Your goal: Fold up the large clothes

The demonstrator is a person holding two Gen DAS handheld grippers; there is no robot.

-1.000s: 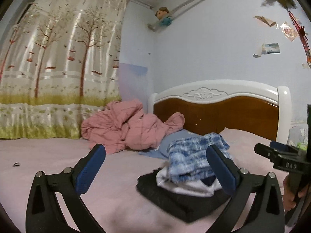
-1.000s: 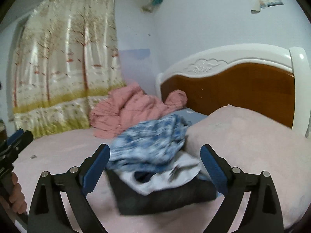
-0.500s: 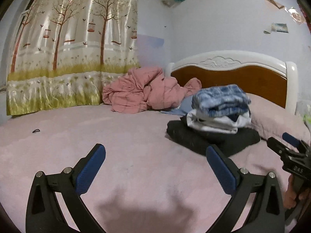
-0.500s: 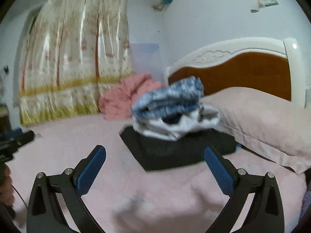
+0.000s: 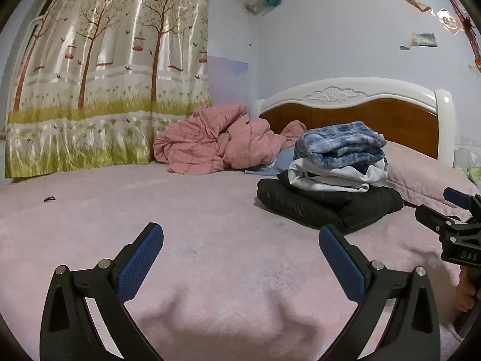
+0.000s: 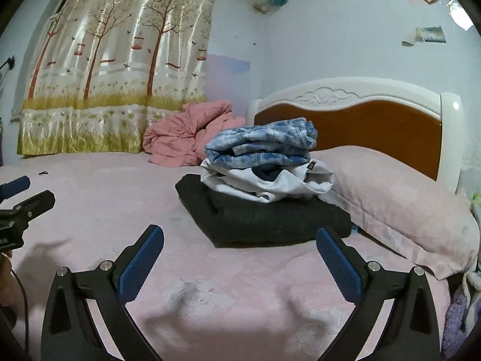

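Note:
A stack of folded clothes lies on the pink bed (image 5: 195, 225): a blue-white garment (image 5: 339, 144) on top, a white one (image 5: 333, 174) under it, a black one (image 5: 327, 201) at the bottom. The stack also shows in the right wrist view, with the blue-white garment (image 6: 261, 144), the white garment (image 6: 270, 183) and the black garment (image 6: 264, 216). My left gripper (image 5: 240, 255) is open and empty, low over the sheet, short and left of the stack. My right gripper (image 6: 240, 255) is open and empty, just in front of the stack.
A crumpled pink quilt (image 5: 216, 141) lies at the back by the curtain (image 5: 105, 75). A pink pillow (image 6: 390, 195) lies right of the stack against the wooden headboard (image 6: 375, 120). A small dark hair tie (image 5: 49, 199) lies on the sheet at left.
Both grippers have pulled back and down from the stack, which now sits farther off. The blue-white garment rests folded on top. Both grippers stay open.

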